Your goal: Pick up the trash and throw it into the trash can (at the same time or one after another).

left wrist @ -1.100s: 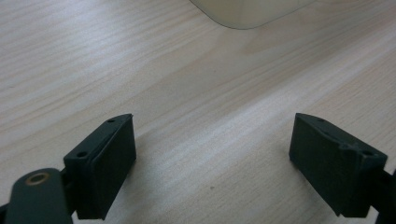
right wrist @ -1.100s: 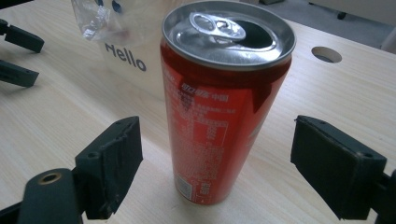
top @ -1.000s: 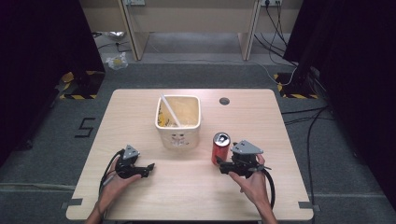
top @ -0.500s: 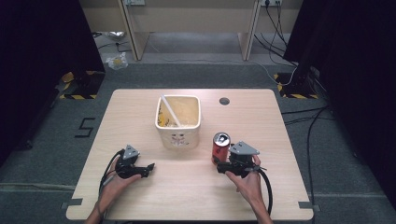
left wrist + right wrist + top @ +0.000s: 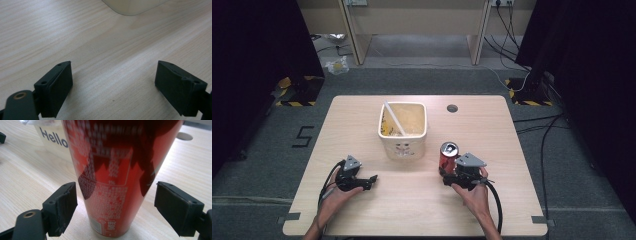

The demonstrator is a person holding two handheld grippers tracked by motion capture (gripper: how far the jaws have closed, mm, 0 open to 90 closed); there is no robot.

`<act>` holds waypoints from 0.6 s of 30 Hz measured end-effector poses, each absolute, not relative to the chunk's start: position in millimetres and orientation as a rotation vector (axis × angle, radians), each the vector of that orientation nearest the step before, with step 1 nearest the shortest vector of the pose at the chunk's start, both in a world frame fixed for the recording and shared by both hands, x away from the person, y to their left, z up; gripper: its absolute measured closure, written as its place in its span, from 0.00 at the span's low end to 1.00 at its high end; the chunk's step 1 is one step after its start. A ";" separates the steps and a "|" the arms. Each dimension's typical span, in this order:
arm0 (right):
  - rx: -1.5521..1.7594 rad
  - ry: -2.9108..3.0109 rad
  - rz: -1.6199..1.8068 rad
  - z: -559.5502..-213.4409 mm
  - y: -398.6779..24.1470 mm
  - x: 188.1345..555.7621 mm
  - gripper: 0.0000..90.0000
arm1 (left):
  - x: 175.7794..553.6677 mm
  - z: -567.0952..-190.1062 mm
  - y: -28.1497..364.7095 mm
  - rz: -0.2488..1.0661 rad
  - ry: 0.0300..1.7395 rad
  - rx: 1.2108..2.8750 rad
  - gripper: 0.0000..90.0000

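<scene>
Moved forward since a second ago: right gripper [image 5: 451, 176], now up against the red can [image 5: 449, 155], held low over the table [image 5: 492, 130] by a hand reaching in from the near edge. Jaws spread wide in the right gripper view, one either side of the can [image 5: 120, 177], a clear gap on each side, nothing gripped. Stands upright near the table's middle right, just beside the cream bin [image 5: 403, 128]; red with white dotted pattern, silver top opened. Printed "Hello" on the bin wall [image 5: 51, 138] behind it. Resting near the front left, pointing right: left gripper [image 5: 371, 179], unmoved, jaws wide apart over bare wood, empty.
</scene>
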State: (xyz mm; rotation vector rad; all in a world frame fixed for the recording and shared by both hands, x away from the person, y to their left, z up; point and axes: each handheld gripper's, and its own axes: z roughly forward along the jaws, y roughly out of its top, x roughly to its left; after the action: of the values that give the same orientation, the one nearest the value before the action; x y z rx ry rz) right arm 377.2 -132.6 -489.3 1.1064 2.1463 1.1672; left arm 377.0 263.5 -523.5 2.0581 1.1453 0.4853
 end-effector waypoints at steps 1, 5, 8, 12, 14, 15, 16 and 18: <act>1.105 2.150 1.166 -490.4 -131.8 377.3 0.23 | 377.0 -523.5 263.5 0.485 1.145 2.058 0.15; 1.111 2.159 1.162 -493.8 -130.6 378.9 0.27 | 377.0 -523.5 263.5 0.485 1.145 2.058 0.15; 1.106 2.154 1.169 -494.0 -130.3 379.5 0.30 | 377.0 -523.5 263.5 0.485 1.145 2.058 0.15; 1.100 2.146 1.185 -494.1 -129.8 380.2 0.37 | 377.0 -523.5 263.5 0.485 1.145 2.058 0.15; 1.093 2.144 1.185 -493.6 -128.9 380.2 0.37 | 377.0 -523.5 263.5 0.485 1.146 2.058 0.15; 1.098 2.142 1.192 -493.4 -128.2 379.9 0.37 | 377.0 -523.5 263.5 0.485 1.145 2.058 0.15; 1.101 2.145 1.200 -492.7 -127.7 379.4 0.38 | 377.0 -523.5 263.6 0.485 1.145 2.058 0.15; 1.090 2.144 1.212 -490.2 -126.2 378.5 0.38 | 377.0 -523.5 263.6 0.485 1.145 2.058 0.15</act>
State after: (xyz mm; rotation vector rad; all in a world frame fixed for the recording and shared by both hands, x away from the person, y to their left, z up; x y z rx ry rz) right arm 378.5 -126.2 -490.2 1.0902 2.1438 1.2118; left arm 377.0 263.6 -523.5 2.0582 1.1452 0.4850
